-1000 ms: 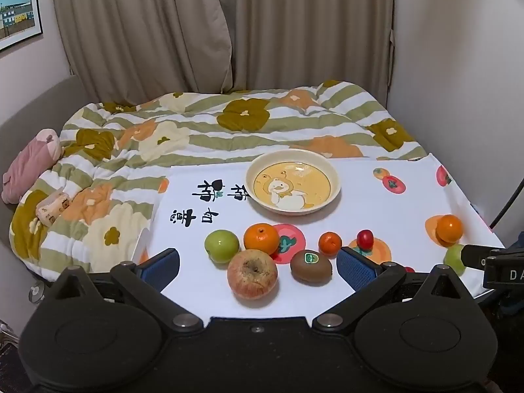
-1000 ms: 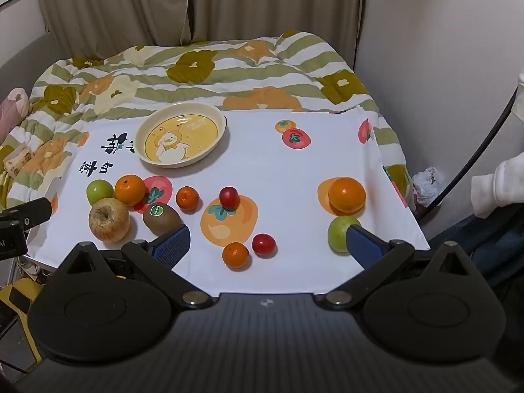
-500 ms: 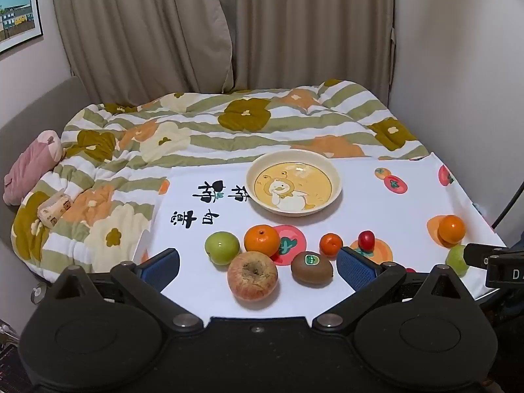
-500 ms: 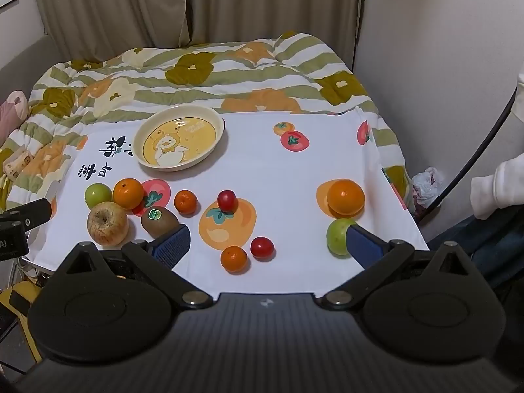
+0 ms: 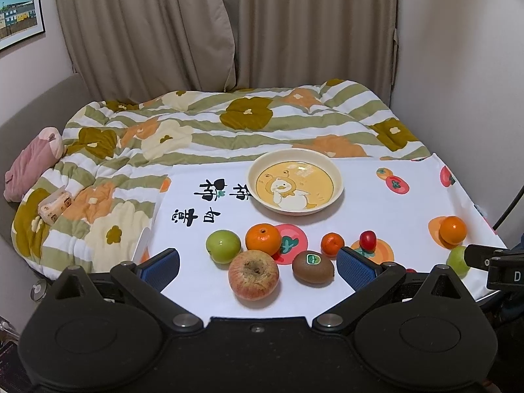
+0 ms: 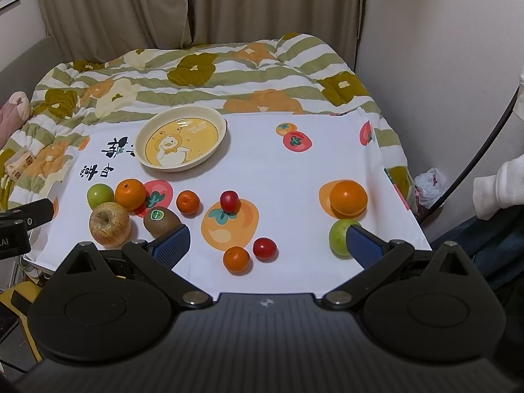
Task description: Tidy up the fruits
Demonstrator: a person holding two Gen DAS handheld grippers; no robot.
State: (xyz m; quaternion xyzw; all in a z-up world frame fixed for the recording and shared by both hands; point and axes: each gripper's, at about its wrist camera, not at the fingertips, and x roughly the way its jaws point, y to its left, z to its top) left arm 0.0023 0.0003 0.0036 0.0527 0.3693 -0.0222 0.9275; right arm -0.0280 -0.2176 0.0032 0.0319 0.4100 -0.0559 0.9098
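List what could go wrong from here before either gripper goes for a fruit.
1. The green fruit sits near the cloth's front right edge; a nudge from the open right gripper could roll it off.
2. The apple, kiwi and orange crowd together, so the open left gripper may knock a neighbour while closing on one.

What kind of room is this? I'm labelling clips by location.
Most likely a bedroom: a flowered quilt covers a bed behind the fruit cloth, with closed curtains and a framed picture on the wall.
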